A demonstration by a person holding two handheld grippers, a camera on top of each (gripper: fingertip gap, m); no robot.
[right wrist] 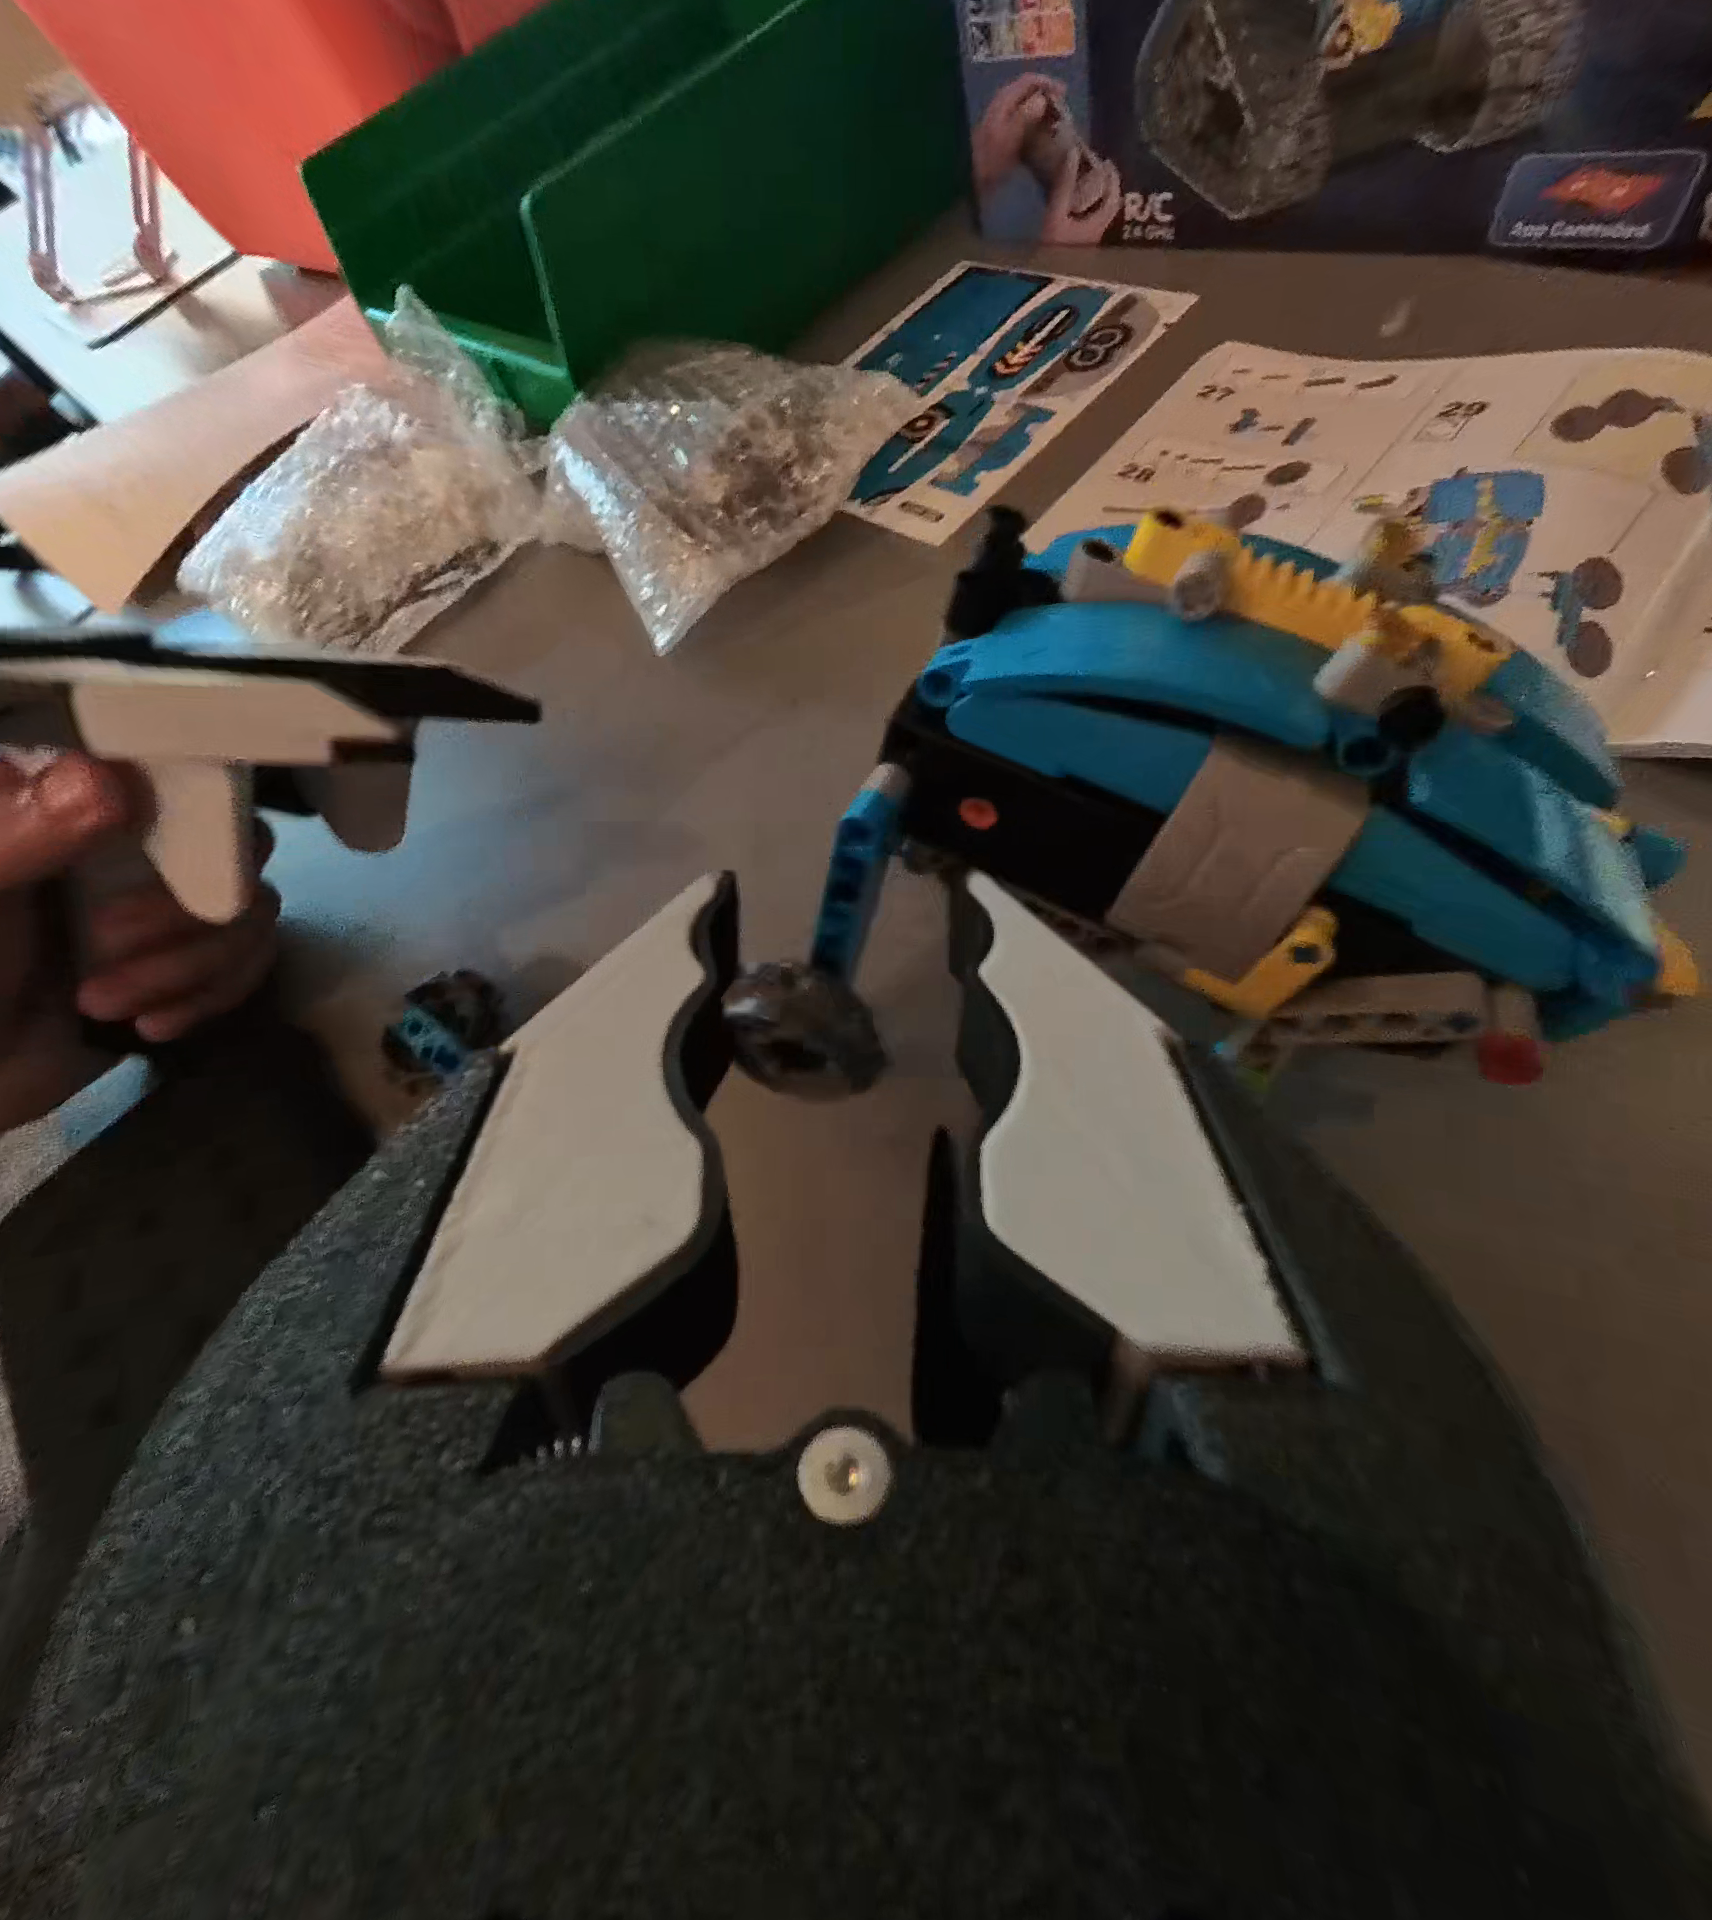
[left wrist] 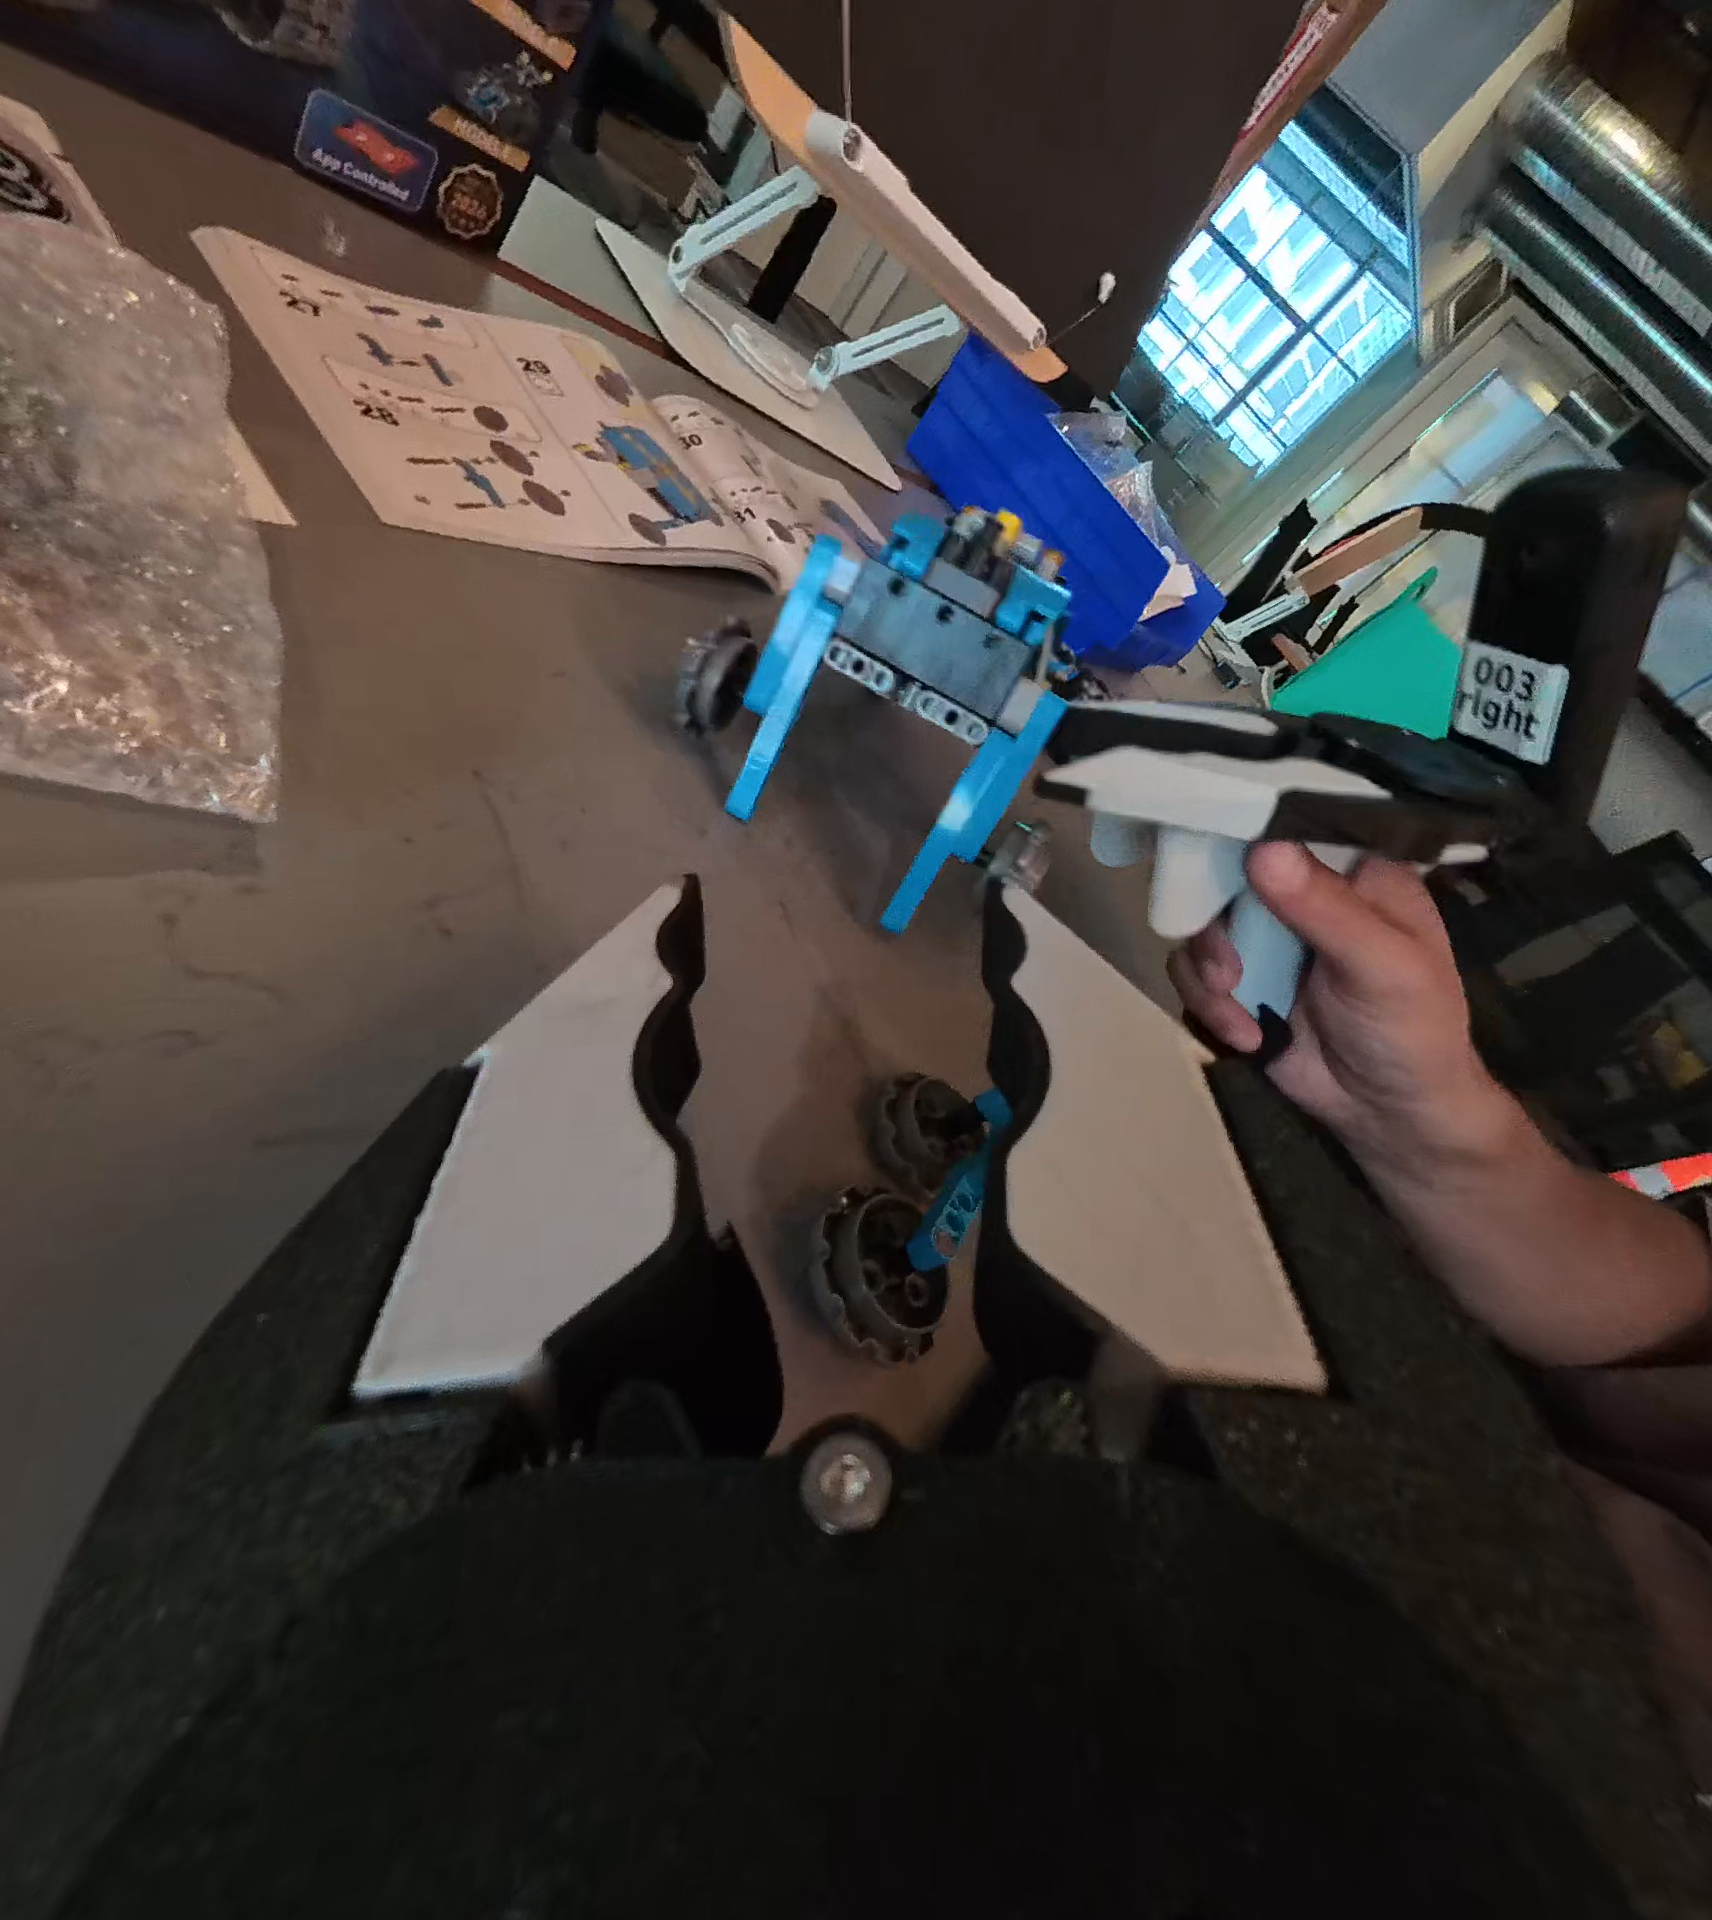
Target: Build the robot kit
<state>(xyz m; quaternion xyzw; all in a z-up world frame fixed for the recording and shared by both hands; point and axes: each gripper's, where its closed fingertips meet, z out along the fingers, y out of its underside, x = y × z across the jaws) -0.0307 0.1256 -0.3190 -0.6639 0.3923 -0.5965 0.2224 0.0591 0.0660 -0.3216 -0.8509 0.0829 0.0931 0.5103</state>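
A blue, grey and yellow brick vehicle model (left wrist: 919, 634) stands on the grey table (left wrist: 416, 935), tilted on two blue arms. My left gripper (left wrist: 841, 902) is open, short of the model. A loose piece with two grey wheels on a blue beam (left wrist: 899, 1236) lies on the table between its fingers, close to the right one. My right gripper (right wrist: 847, 896) is open beside the model (right wrist: 1247, 790). One blue arm (right wrist: 839, 935) with a grey wheel (right wrist: 798, 1027) sits between its fingertips. The loose wheel piece (right wrist: 441, 1023) lies to its left.
An open instruction booklet (left wrist: 519, 416), bags of parts (left wrist: 52, 520), a sticker sheet (right wrist: 997, 395) and the kit box (right wrist: 1403, 114) lie behind the model. A green bin (right wrist: 623, 208) and a blue bin (left wrist: 1049, 499) stand at the table's far side. A hand (left wrist: 1351, 997) holds the right gripper.
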